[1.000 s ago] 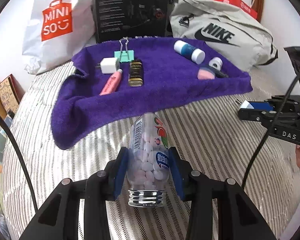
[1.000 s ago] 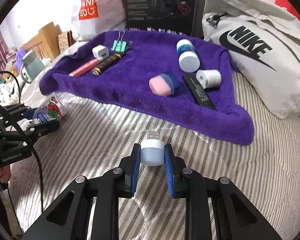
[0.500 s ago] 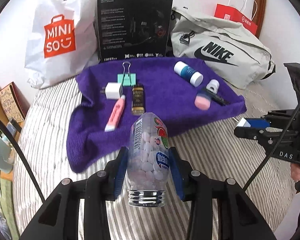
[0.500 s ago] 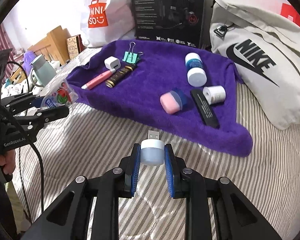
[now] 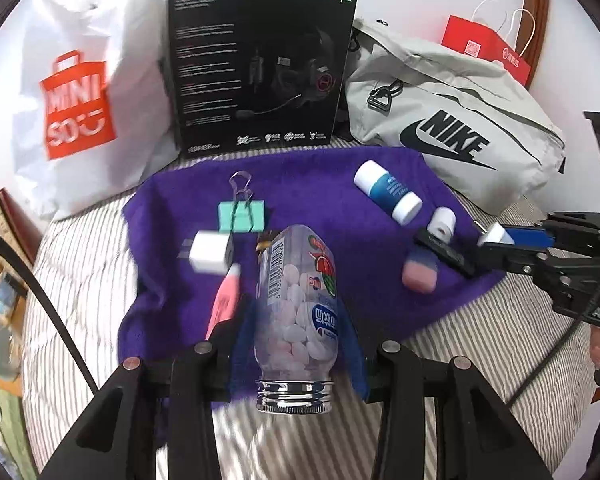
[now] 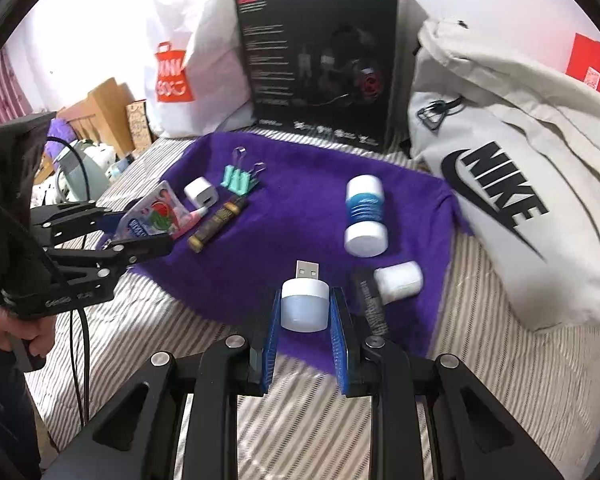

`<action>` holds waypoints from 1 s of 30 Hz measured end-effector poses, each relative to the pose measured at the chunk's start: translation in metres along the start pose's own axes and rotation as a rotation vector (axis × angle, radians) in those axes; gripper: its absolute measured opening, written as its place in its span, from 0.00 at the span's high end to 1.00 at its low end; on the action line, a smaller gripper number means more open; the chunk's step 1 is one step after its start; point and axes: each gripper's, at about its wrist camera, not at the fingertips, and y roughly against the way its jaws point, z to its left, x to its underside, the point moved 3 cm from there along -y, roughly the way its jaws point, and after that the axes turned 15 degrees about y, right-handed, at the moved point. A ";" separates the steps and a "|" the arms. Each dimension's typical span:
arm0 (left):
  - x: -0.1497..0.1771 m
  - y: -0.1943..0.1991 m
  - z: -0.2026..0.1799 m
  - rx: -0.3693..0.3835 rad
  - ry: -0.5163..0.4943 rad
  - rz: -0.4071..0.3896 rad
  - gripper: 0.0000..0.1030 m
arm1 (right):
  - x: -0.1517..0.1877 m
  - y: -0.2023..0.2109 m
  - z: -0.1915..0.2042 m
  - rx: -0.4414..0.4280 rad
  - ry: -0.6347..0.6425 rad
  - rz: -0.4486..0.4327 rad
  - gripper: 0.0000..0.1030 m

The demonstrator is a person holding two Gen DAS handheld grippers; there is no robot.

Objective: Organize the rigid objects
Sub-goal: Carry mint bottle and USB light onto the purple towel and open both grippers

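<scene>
Both loaded — left gripper (image 5: 296, 344) pinching mint bottle (image 5: 298, 300), right gripper (image 6: 305, 320) pinching USB light (image 6: 304, 304). Risk: bottle rolling off purple towel (image 6: 300, 216), knocking pink tube (image 5: 222, 304).

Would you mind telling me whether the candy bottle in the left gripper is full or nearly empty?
Roughly half full: white and pink tablets fill the cap end of the candy bottle.

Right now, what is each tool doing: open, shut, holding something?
Left tool: shut on the candy bottle, over the purple towel.
Right tool: shut on the small USB light.
</scene>
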 end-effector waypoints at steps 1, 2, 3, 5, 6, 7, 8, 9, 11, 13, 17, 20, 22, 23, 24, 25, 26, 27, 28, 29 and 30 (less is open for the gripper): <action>-0.004 -0.005 -0.002 0.004 -0.004 0.005 0.62 | 0.000 -0.001 -0.004 0.001 -0.003 0.003 0.77; -0.009 -0.013 -0.005 0.006 -0.011 0.012 0.62 | 0.001 -0.003 -0.010 0.004 -0.009 0.008 0.77; -0.013 -0.018 -0.007 0.004 -0.017 0.016 0.62 | 0.002 -0.004 -0.014 0.007 -0.012 0.012 0.77; -0.020 -0.031 -0.013 0.005 -0.032 0.028 0.62 | 0.006 -0.006 -0.020 0.010 -0.017 0.022 0.77; -0.023 -0.036 -0.015 0.008 -0.036 0.035 0.62 | 0.008 -0.007 -0.023 0.012 -0.021 0.025 0.77; -0.025 -0.041 -0.018 0.008 -0.041 0.043 0.62 | 0.009 -0.008 -0.026 0.012 -0.025 0.028 0.77; -0.027 -0.047 -0.020 0.006 -0.049 0.050 0.62 | 0.011 -0.009 -0.028 0.012 -0.028 0.033 0.77; -0.028 -0.051 -0.022 0.004 -0.054 0.055 0.62 | 0.013 -0.011 -0.031 0.013 -0.033 0.038 0.77; -0.029 -0.060 -0.026 -0.001 -0.064 0.070 0.62 | 0.015 -0.014 -0.036 0.012 -0.041 0.044 0.77; -0.030 -0.065 -0.028 -0.003 -0.071 0.078 0.62 | 0.016 -0.016 -0.038 0.012 -0.043 0.047 0.77; -0.030 -0.077 -0.032 -0.020 -0.089 0.093 0.62 | 0.016 -0.019 -0.040 0.008 -0.046 0.051 0.77; -0.029 -0.085 -0.033 -0.038 -0.106 0.108 0.62 | 0.016 -0.022 -0.040 0.005 -0.043 0.053 0.77; -0.029 -0.088 -0.033 -0.047 -0.113 0.113 0.62 | 0.015 -0.023 -0.039 0.006 -0.036 0.049 0.77; -0.028 -0.089 -0.033 -0.049 -0.117 0.118 0.62 | 0.015 -0.023 -0.039 0.003 -0.036 0.050 0.77; -0.027 -0.090 -0.033 -0.050 -0.119 0.123 0.62 | 0.014 -0.024 -0.038 -0.001 -0.036 0.050 0.77; -0.027 -0.091 -0.033 -0.053 -0.121 0.128 0.62 | 0.014 -0.024 -0.038 -0.001 -0.034 0.048 0.77; -0.026 -0.091 -0.033 -0.053 -0.121 0.122 0.61 | 0.014 -0.024 -0.038 -0.002 -0.032 0.050 0.77; -0.025 -0.091 -0.033 -0.053 -0.120 0.122 0.61 | 0.014 -0.025 -0.038 -0.003 -0.030 0.053 0.77; -0.025 -0.090 -0.033 -0.055 -0.120 0.123 0.61 | 0.014 -0.025 -0.038 -0.002 -0.028 0.054 0.77; -0.025 -0.090 -0.033 -0.058 -0.119 0.124 0.61 | 0.014 -0.025 -0.038 -0.001 -0.027 0.056 0.77; -0.025 -0.089 -0.033 -0.059 -0.119 0.123 0.62 | 0.014 -0.025 -0.038 -0.003 -0.028 0.058 0.77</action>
